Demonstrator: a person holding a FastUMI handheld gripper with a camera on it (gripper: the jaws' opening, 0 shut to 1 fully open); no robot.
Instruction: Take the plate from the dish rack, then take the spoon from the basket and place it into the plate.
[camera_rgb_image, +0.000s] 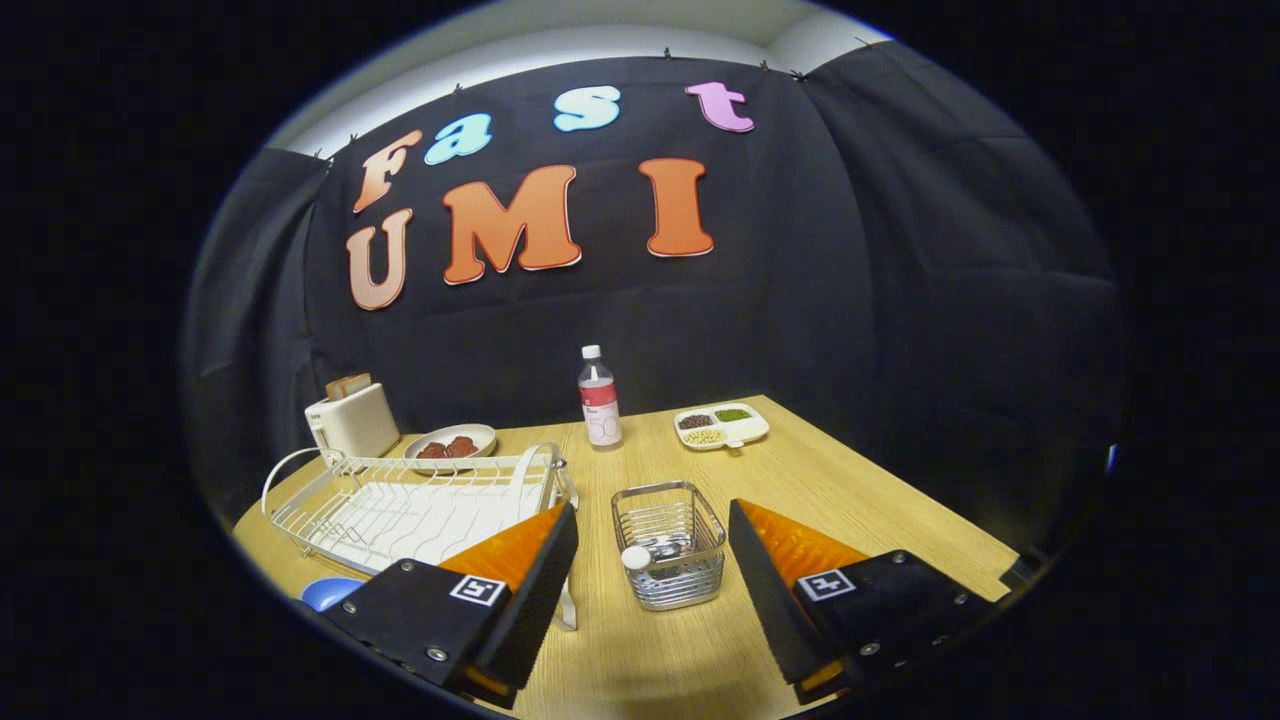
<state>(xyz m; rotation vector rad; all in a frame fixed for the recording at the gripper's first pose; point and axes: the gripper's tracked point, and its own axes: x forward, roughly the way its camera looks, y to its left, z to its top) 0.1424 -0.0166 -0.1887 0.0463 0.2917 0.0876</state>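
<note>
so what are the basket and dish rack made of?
Basket, between the open gripper fingers: shiny bare metal wire, probably steel; it glints. Dish rack: thin wire with a matte white coat, likely coated metal. Table: pale wood-grain, maybe laminate.

Toaster (352, 420), bottle (599, 397), a dish of cookies (451, 441) and a divided snack tray (722, 424) line the table's (850, 500) far side.

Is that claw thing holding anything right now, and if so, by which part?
Nothing is held. The gripper is open, its fingers apart on either side of the wire basket, which stands on the table untouched.
</note>
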